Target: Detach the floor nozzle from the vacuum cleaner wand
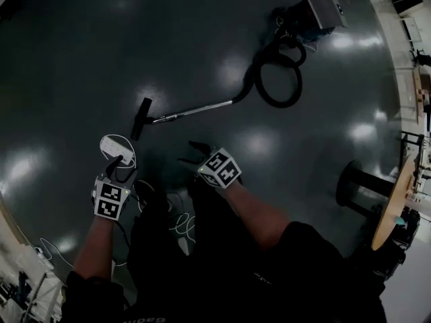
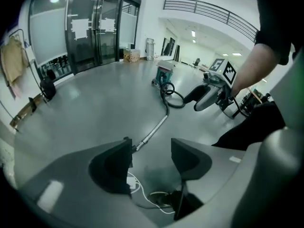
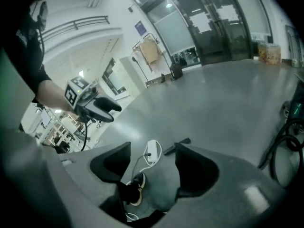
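Observation:
A black floor nozzle [image 1: 141, 118] lies on the dark floor, joined to a silver wand [image 1: 195, 110]. The wand runs right to a looped black hose [image 1: 279, 79] and the vacuum body [image 1: 316, 11]. Both grippers hang in the air short of the nozzle, near the person's body. My left gripper [image 1: 116, 167] is open and holds nothing; its own view shows the wand [image 2: 152, 132] beyond the jaws. My right gripper [image 1: 192, 153] is also open and holds nothing, and the nozzle [image 3: 176, 146] peeks out past its right jaw.
A white power strip [image 1: 116, 147] with a white cable lies on the floor just below the nozzle, by my left gripper. The person's shoe [image 3: 135, 189] is under the right gripper. A round table [image 1: 390, 207] on a black pedestal stands at the right.

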`<action>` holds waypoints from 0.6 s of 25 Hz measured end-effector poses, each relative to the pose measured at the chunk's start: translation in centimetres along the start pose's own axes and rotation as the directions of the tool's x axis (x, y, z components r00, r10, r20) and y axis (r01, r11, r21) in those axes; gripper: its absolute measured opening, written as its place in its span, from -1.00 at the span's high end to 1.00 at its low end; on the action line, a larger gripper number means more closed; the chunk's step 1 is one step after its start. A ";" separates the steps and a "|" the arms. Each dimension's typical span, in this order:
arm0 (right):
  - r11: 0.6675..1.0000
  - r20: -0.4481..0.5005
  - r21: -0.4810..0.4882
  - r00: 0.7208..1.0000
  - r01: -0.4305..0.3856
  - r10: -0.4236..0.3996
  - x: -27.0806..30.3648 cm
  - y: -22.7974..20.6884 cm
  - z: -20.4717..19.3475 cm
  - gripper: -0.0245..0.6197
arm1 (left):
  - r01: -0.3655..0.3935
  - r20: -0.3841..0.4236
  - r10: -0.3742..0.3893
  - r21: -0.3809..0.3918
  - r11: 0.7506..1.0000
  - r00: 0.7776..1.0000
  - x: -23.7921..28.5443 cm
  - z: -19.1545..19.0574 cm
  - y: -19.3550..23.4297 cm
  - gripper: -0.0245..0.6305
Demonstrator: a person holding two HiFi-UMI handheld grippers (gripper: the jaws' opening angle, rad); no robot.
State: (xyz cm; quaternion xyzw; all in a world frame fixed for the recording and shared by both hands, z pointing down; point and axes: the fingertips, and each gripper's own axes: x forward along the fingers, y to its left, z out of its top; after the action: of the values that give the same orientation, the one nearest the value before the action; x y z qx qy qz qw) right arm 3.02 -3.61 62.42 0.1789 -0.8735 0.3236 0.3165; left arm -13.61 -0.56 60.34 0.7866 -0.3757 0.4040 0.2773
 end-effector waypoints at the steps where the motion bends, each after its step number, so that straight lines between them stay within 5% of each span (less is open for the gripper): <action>1: 1.000 0.017 0.016 1.000 -0.006 0.006 -1.8 2.1 1.3 0.02 | -0.007 0.006 0.007 -0.026 1.000 1.000 -2.9 0.8 -1.4 0.12; 6: 0.993 0.017 -0.066 0.995 -0.100 0.102 -9.1 11.6 6.5 0.25 | -0.029 0.145 0.060 -0.210 0.977 0.988 -16.3 6.5 -6.8 0.22; 9: 0.990 0.082 -0.073 0.988 -0.122 0.128 -12.9 15.5 9.7 0.40 | 0.008 0.310 0.083 -0.280 0.960 0.947 -22.4 10.0 -8.5 0.35; 15: 0.990 0.283 0.003 0.950 -0.140 0.133 -18.4 24.9 15.1 0.61 | 0.138 0.517 -0.017 -0.198 0.970 0.856 -31.6 11.9 -11.6 0.56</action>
State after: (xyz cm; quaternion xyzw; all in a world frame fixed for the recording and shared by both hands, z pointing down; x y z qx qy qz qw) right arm -2.98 6.21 29.92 0.1661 -0.9161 0.3261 0.1638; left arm -11.48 8.76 25.98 0.8430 -0.4473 0.1235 0.2721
